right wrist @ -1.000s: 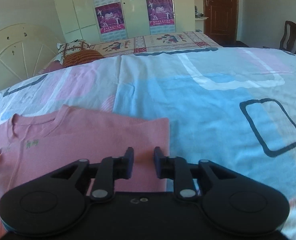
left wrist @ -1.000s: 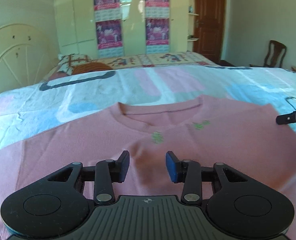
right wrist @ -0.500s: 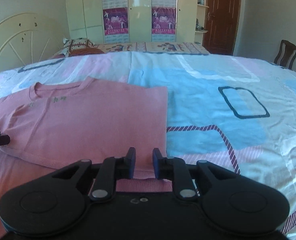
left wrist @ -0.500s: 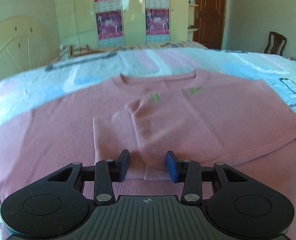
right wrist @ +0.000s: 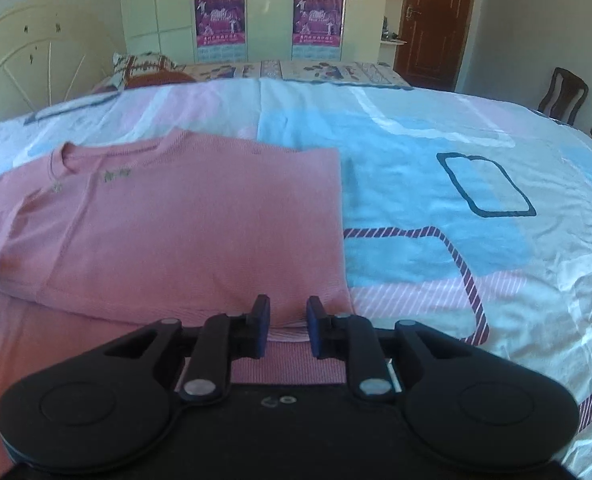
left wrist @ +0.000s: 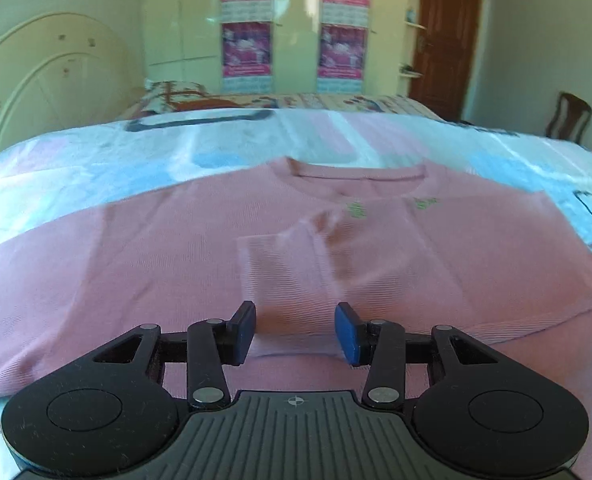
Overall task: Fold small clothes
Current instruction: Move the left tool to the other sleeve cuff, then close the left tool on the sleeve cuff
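A pink sweater (left wrist: 416, 264) lies face up on the bed, its collar away from me. Its right side is folded in, and a sleeve (left wrist: 288, 272) lies across the front. My left gripper (left wrist: 295, 334) hovers at that sleeve's cuff. Its jaws are opening and the cuff lies between the blue pads, which do not press on it. In the right wrist view the sweater (right wrist: 196, 232) shows a straight folded edge. My right gripper (right wrist: 288, 326) stands over the near end of that fold. Its jaws are opening too, a narrow gap with fabric under it, not pinched.
The patterned bedsheet (right wrist: 436, 200) spreads wide to the right of the sweater. A cream headboard (left wrist: 44, 92) and a pillow (right wrist: 144, 66) are at the far left. Behind the bed stand a wardrobe with posters (left wrist: 292, 32), a brown door (right wrist: 436, 20) and a chair (right wrist: 562, 94).
Both grippers have drawn back toward me along the sweater. The folded sleeve has come into the left wrist view. The right gripper's jaws narrowed slightly, then widened again.
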Motion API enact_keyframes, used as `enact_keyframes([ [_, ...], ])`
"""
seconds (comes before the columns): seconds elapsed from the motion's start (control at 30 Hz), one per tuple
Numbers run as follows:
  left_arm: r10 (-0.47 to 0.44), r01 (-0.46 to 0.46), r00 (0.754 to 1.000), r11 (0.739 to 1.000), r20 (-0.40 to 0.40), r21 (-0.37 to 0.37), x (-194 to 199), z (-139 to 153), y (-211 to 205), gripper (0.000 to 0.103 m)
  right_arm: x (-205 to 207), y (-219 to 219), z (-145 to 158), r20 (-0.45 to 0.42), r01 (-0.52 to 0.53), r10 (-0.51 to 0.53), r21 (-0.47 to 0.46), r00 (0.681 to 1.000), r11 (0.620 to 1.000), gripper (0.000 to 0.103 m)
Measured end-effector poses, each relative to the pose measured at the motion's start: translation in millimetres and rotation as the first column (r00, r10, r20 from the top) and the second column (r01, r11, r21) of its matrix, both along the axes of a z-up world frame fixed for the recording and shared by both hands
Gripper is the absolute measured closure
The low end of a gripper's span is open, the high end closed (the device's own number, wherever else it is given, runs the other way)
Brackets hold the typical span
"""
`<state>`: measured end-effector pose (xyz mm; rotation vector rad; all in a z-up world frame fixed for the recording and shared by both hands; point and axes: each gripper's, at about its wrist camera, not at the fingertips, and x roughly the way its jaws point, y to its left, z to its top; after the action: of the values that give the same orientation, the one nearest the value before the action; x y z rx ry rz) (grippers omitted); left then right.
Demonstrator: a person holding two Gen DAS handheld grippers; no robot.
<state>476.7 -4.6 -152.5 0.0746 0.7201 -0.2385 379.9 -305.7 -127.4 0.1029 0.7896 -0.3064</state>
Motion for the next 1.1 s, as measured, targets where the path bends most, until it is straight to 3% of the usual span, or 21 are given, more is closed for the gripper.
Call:
enact_keyframes([
  [0.13,0.157,-0.157,0.987,0.987,0.026,-0.016,-14.7,5.7,70.3,0.057,1.8,-3.2,7.4,0.034,0.047,-0.048,0.032,0.998,0.998,0.083],
  [0.23,0.356,-0.354,0.933,0.934,0.049,-0.042,-26.4,5.5,151.1,0.038,9.1,-3.6,9.2,0.043,0.055,-0.059,0.079,0.997,0.995,0.083],
  [0.3,0.492,-0.489,0.870,0.869,0.035,-0.075,-32.3,2.3,209.6,0.037,15.2,-2.8,9.0,0.046,0.064,-0.069,0.110,0.997,0.992,0.083],
  [0.33,0.561,-0.557,0.828,0.824,0.011,-0.099,-34.8,-1.2,241.9,0.037,18.1,-2.0,8.4,0.047,0.070,-0.077,0.130,0.996,0.989,0.083],
  [0.43,0.720,-0.715,0.691,0.670,-0.063,-0.201,-43.3,-13.4,326.8,0.037,28.3,1.5,5.8,0.045,0.089,-0.098,0.164,0.994,0.982,0.082],
  [0.5,0.777,-0.776,0.616,0.568,-0.129,-0.275,-46.2,-24.5,371.2,0.037,34.1,6.3,5.0,0.048,0.099,-0.109,0.171,0.993,0.980,0.081],
  [0.53,0.790,-0.788,0.593,0.532,-0.154,-0.310,-46.6,-29.6,388.9,0.038,36.6,7.6,4.5,0.049,0.107,-0.117,0.181,0.992,0.978,0.081],
  [0.57,0.795,-0.786,0.586,0.513,-0.153,-0.346,-47.6,-33.4,401.7,0.038,38.8,8.4,3.9,0.050,0.118,-0.130,0.197,0.990,0.973,0.081],
  [0.73,0.809,-0.783,0.570,0.483,-0.143,-0.393,-24.2,-44.0,427.0,0.039,47.5,12.4,1.6,0.045,0.155,-0.171,0.244,0.984,0.957,0.081],
  [0.8,0.816,-0.780,0.563,0.470,-0.134,-0.413,-18.1,-47.4,429.0,0.045,50.2,15.8,1.6,0.045,0.153,-0.168,0.236,0.985,0.960,0.081],
  [0.83,0.820,-0.788,0.555,0.466,-0.137,-0.403,-13.7,-49.1,430.2,0.062,51.2,17.1,1.1,0.042,0.153,-0.167,0.233,0.985,0.960,0.081],
  [0.87,0.821,-0.795,0.552,0.468,-0.142,-0.385,-8.5,-49.9,433.0,0.096,52.0,17.9,0.3,0.039,0.153,-0.167,0.233,0.985,0.960,0.081],
  [0.93,0.805,-0.775,0.575,0.478,-0.146,-0.414,-8.1,-47.5,435.6,0.096,53.7,17.7,-2.8,0.026,0.155,-0.165,0.234,0.986,0.960,0.081],
  [1.03,0.764,-0.723,0.642,0.575,-0.066,-0.382,-4.5,-30.0,410.7,0.096,53.3,16.9,-5.0,0.014,0.163,-0.170,0.230,0.985,0.960,0.082],
  [1.1,0.710,-0.663,0.703,0.629,-0.048,-0.405,0.5,-18.6,388.5,0.096,51.8,17.0,-4.8,0.019,0.159,-0.168,0.230,0.986,0.960,0.082],
])
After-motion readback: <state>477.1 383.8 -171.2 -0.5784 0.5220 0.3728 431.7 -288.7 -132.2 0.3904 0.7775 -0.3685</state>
